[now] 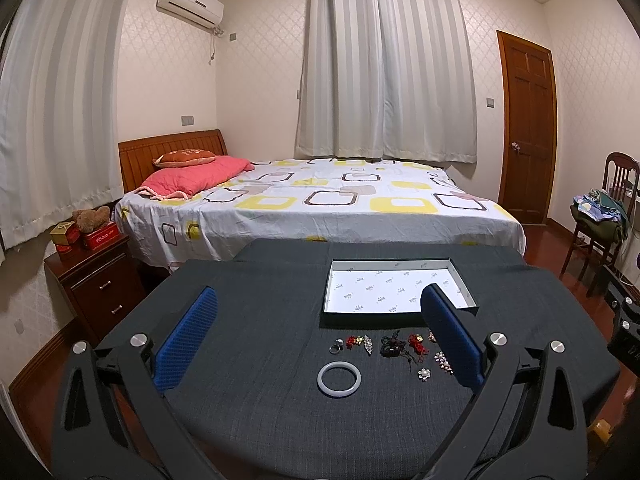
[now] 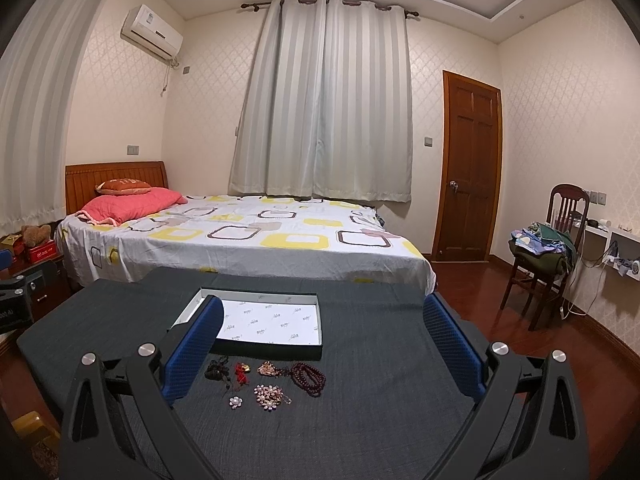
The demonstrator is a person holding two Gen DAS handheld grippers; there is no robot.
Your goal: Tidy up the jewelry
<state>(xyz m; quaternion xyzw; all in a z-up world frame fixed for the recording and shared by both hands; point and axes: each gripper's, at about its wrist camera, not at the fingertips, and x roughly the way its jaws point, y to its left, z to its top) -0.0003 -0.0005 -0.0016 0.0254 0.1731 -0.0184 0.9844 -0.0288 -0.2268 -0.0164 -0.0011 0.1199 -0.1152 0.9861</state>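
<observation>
On the dark cloth table (image 1: 248, 420), jewelry is laid in a row near the open box (image 1: 400, 286): white bangle (image 1: 339, 379), dark bead bracelet (image 2: 309, 378). Left gripper (image 1: 318, 340) and right gripper (image 2: 322, 350) are held spread apart, empty.

On the table (image 1: 248, 360) before you, the box (image 1: 400, 286) lies behind the row of jewelry; the bangle (image 1: 339, 379) lies nearest you, the bead bracelet (image 2: 309, 377) at the row's right end. The bed (image 1: 320, 204) stands behind the table.

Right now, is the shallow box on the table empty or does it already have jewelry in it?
Empty. The shallow white-lined box shows only printed lining paper; the jewelry lies on the dark cloth before it.
</observation>
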